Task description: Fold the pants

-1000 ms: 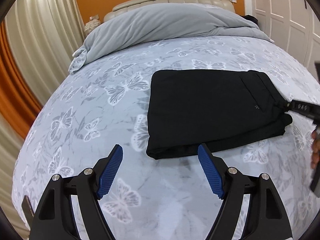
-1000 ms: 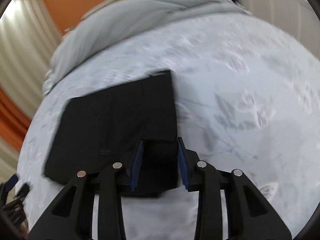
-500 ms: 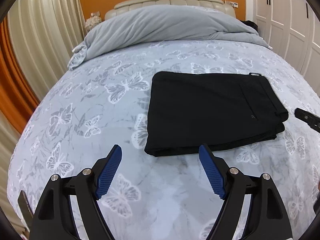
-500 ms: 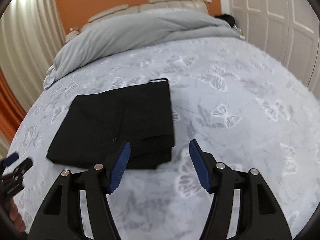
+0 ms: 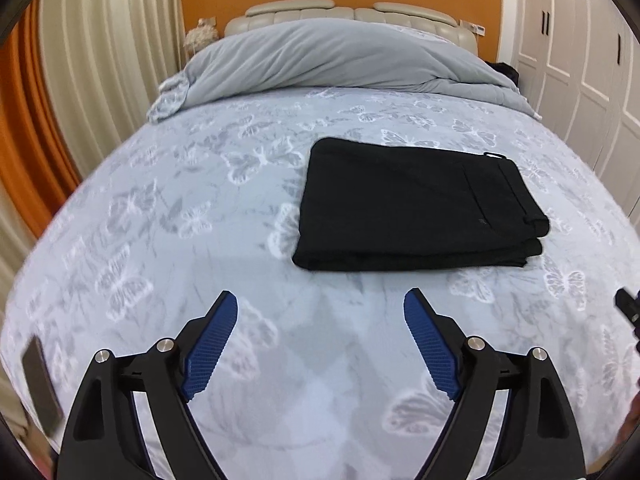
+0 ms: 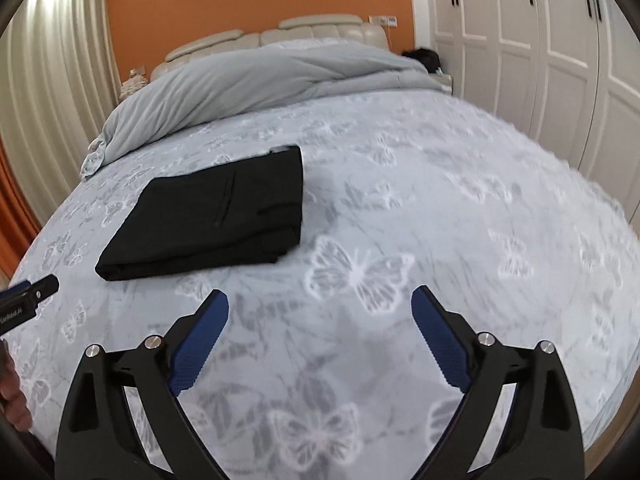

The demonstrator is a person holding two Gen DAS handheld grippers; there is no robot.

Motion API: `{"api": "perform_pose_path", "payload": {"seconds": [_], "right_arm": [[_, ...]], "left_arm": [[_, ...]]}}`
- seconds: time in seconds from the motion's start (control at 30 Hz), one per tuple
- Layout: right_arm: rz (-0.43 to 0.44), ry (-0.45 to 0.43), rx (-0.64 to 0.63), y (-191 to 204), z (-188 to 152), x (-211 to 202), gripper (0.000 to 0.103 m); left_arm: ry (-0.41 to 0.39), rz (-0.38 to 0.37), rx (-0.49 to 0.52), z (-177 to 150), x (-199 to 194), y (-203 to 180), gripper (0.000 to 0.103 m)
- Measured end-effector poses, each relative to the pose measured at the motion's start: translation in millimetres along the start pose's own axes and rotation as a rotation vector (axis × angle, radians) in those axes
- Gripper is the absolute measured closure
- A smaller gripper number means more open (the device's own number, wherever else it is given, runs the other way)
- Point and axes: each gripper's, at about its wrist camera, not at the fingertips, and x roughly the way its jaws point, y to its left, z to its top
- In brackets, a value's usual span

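Two grippers, left gripper (image 5: 320, 344) and right gripper (image 6: 320, 340), hung with jaws spread, holding nothing. Folded black pants (image 5: 416, 208) lay ahead on the butterfly-print bedspread (image 5: 160, 220), long axis crosswise, neither gripper clearly nearer.

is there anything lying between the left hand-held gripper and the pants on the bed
Nothing visible. Only bare butterfly-print bedspread lies between the open left hand-held gripper and the folded black pants. The right hand-held gripper is off to the side, also open.

Left gripper (image 5: 318, 310): fingers (image 5: 212, 350) spread wide, holding nothing. Right gripper (image 6: 320, 306): same, level, empty.
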Motion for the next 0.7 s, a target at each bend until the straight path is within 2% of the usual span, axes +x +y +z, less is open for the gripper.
{"api": "perform_pose_path", "payload": {"seconds": [0.13, 0.33, 0.7], "right_arm": [[-0.011, -0.015, 0.015, -6, 0, -5, 0.012], [0.030, -0.007, 0.042, -5, -1, -8, 0.012], [0.037, 0.014, -0.001, 11, -11, -4, 0.012]], "left_arm": [[-0.019, 0.004, -0.008, -17, -5, -8, 0.020], [-0.011, 0.023, 0.015, -36, -6, -14, 0.020], [-0.025, 0.057, 0.019, -37, -3, -14, 0.020]]}}
